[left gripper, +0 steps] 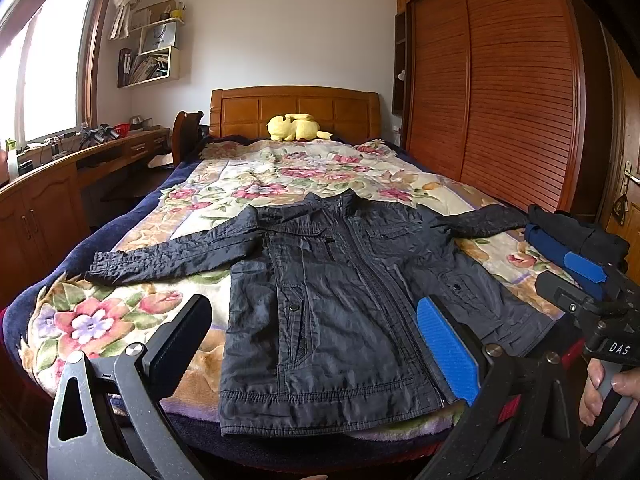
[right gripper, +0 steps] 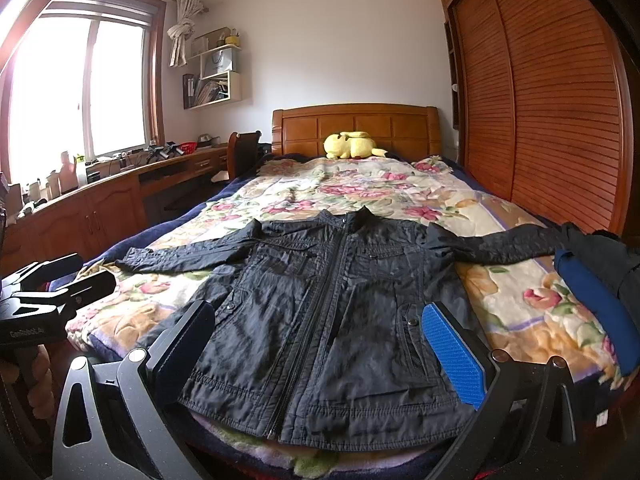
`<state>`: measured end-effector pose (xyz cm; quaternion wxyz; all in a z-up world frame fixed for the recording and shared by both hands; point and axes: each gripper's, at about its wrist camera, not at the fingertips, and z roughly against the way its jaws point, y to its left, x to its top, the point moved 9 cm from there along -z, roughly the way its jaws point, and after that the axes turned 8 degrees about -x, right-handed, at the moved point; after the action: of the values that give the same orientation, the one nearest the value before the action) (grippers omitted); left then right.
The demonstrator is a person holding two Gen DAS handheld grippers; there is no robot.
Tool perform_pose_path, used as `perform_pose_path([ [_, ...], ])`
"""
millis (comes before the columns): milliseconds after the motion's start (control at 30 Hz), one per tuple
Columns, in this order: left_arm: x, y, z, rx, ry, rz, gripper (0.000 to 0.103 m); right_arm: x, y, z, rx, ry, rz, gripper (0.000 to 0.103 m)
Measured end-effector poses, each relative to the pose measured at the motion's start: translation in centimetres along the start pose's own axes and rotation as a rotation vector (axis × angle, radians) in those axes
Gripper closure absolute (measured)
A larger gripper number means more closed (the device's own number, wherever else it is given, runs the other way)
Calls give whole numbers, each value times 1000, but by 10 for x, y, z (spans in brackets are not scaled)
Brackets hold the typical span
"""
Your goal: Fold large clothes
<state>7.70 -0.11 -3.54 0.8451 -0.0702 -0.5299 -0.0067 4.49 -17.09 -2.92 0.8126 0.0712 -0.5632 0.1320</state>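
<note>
On the bed (left gripper: 120,332) we see the jacket (left gripper: 336,300) lying flat, sleeves out; our left tool (left gripper: 316,344) and right tool (right gripper: 320,348) hover spread above its hem

Both wrist cameras face forward from the bed's foot (left gripper: 120,360), near the hem; both show the jacket (left gripper: 340,300).

The jacket (left gripper: 332,304) is black. The blanket (left gripper: 256,184) has pink flowers. The plush toy (left gripper: 296,126) at the top is yellow.
</note>
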Motion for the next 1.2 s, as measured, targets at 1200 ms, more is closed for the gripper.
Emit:
perform_pose_path([
  [1200, 8, -5, 8, -1, -26, -2, 0, 3, 0, 1, 1, -5, -7, 0],
])
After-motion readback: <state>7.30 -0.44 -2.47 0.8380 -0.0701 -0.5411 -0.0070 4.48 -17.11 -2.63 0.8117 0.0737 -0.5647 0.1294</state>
